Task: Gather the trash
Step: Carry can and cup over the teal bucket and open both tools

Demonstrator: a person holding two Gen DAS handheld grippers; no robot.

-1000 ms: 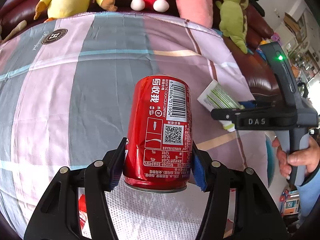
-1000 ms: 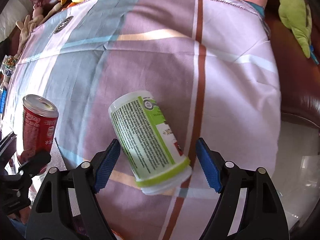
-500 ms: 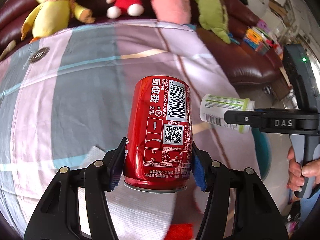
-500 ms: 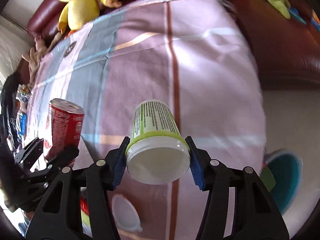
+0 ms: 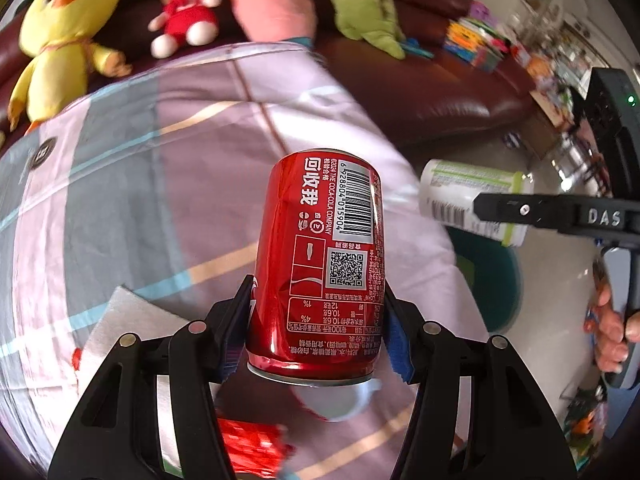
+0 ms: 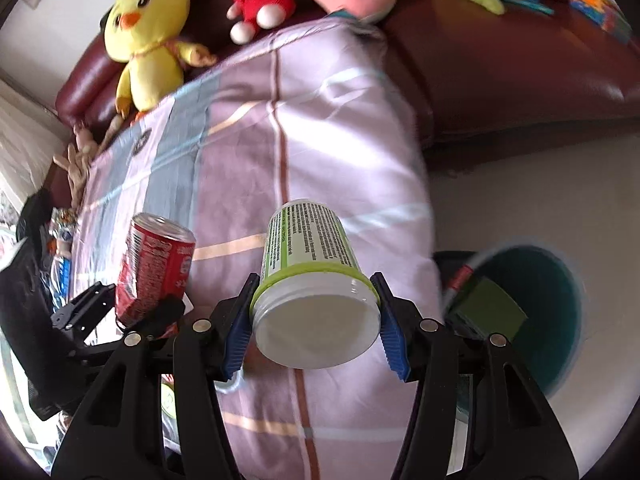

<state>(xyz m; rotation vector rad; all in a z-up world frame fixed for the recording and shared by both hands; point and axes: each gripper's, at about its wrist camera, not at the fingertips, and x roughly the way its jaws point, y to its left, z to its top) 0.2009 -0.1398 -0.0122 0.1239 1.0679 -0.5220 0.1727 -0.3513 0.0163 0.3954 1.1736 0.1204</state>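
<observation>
My left gripper (image 5: 316, 336) is shut on a red Coca-Cola can (image 5: 320, 256) and holds it upright above the plaid-covered table (image 5: 120, 184). My right gripper (image 6: 316, 320) is shut on a white bottle with a green label (image 6: 312, 280), lifted off the cloth near the table's right edge. The bottle also shows in the left wrist view (image 5: 460, 196), and the can in the right wrist view (image 6: 156, 264). A teal trash bin (image 6: 560, 320) stands on the floor to the right of the table, with some trash inside.
On the cloth below the can lie a white paper towel (image 5: 128, 320), a red wrapper (image 5: 252, 448) and a small white cup (image 5: 340, 400). Plush toys (image 5: 60, 40) line the dark red sofa (image 5: 440, 92) behind the table. Bare floor (image 6: 540, 184) lies to the right.
My right gripper has closed on the bottle and lifted it off the cloth. Both grippers have swung right toward the table's edge, and the bin has come into view.
</observation>
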